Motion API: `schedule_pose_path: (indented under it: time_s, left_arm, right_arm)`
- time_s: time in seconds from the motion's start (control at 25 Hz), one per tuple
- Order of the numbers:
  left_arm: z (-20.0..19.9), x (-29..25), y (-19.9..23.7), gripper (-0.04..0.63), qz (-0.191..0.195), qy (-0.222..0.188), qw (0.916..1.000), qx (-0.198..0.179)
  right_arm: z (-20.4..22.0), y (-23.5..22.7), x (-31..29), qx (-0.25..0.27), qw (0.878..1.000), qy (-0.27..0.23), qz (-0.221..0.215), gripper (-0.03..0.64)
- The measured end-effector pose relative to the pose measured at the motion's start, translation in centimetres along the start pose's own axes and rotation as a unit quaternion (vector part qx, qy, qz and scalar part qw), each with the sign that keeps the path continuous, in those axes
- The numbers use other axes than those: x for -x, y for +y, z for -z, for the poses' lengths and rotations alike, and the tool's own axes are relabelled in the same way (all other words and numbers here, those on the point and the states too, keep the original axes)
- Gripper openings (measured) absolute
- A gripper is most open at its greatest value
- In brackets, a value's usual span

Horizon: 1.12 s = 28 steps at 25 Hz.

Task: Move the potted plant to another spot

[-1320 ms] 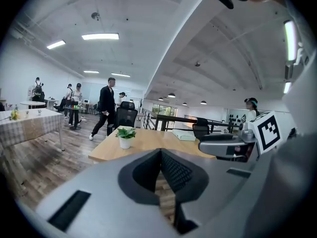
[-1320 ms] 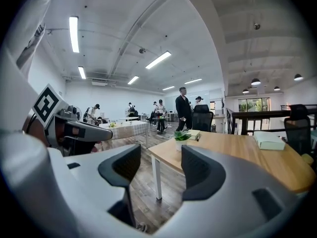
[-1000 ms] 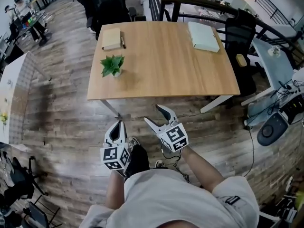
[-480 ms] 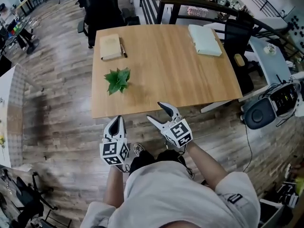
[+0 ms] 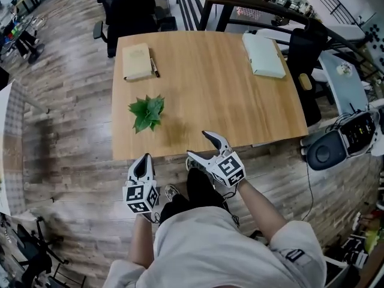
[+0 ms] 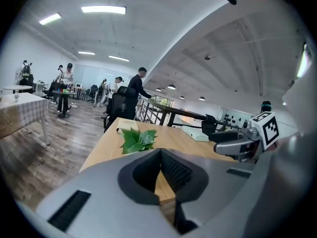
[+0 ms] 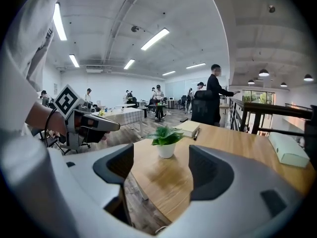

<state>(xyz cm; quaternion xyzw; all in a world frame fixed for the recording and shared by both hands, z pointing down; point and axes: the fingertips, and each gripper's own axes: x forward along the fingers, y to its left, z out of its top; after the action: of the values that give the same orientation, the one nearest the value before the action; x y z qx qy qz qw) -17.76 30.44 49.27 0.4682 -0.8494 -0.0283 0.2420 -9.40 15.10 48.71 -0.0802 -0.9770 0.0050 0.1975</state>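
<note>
A small potted plant with green leaves in a white pot [image 5: 147,113] stands upright on the light wooden counter [image 5: 228,95]. It is close to the left edge and nearer the near left corner than the far one, with bare wood all round it. At the far left corner lies a tan closed notebook [image 5: 135,62] with a dark pen [image 5: 153,68] just beside its right side. A pale green flat book [image 5: 264,54] lies near the far right corner.

The left claw [image 5: 144,158] hangs over the wood-plank floor [image 5: 72,131] just short of the counter's near edge. Its jaws are together at the tips and grip nothing. The plant [image 6: 138,140] shows beyond them, well apart.

The right claw [image 5: 197,144] reaches the near edge around its middle. Its jaws stand wide apart and have just been opening. Nothing is between them. In the right gripper view the plant [image 7: 166,140] appears through the gap, further along the counter and untouched.

A black office chair [image 5: 123,8] stands beyond the far left corner.
</note>
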Motion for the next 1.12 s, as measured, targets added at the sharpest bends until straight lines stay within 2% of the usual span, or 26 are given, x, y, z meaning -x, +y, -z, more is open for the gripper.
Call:
schedule_pose_path:
  time_s: [0.24, 0.56, 0.88, 1.12]
  left_arm:
    - [0.4, -3.3, 1.9, 0.012, -0.055, 0.02, 0.9982, 0.013]
    - [1.1, -7.2, 3.4, 0.012, -0.129, 0.045, 0.9898, 0.04]
    - [4.2, -8.2, 4.8, 0.012, -0.185, 0.065, 0.9763, 0.092]
    - [6.3, -8.5, 6.2, 0.012, -0.199, 0.081, 0.9705, 0.109]
  right_arm:
    - [0.5, -3.0, -4.0, 0.006, 0.999, 0.008, -0.054, 0.356]
    - [0.6, -7.0, -9.1, 0.044, 0.989, 0.028, -0.136, 0.365]
    - [3.2, -7.3, -13.2, 0.053, 0.977, 0.054, -0.197, 0.367]
    - [4.0, -6.2, -16.5, 0.065, 0.972, 0.048, -0.22, 0.37]
